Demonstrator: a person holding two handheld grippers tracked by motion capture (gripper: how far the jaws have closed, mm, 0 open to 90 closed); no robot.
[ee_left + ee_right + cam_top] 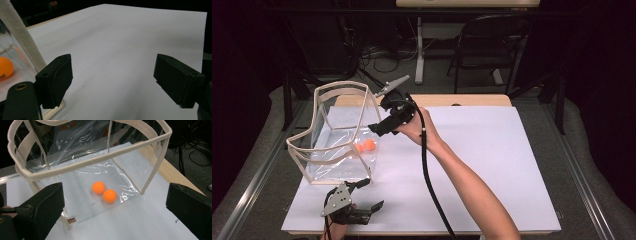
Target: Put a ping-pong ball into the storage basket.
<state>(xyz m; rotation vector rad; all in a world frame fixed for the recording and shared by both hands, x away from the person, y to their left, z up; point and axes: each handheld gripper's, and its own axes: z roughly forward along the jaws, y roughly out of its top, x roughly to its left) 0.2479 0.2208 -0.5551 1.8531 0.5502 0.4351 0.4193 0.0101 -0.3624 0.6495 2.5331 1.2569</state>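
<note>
Near worktop's left edge: clear bag (339, 135) upright, mouth open, two orange balls (104, 192) on its floor; left gripper (362, 196) at front-left corner, jaws wide, empty; right gripper (379, 127) beside bag rim, jaws spread, empty, probably post-drop.

overhead cam, both gripper cams near bag (100, 162)

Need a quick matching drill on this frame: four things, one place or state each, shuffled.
1. orange balls
2. clear bag
3. right gripper
4. left gripper

a. open, at the table's near edge
b. stands open-topped on the white sheet
c. on the bag's floor, side by side
d. open, beside the bag's wall

Pairs: 1-c, 2-b, 3-d, 4-a
</note>
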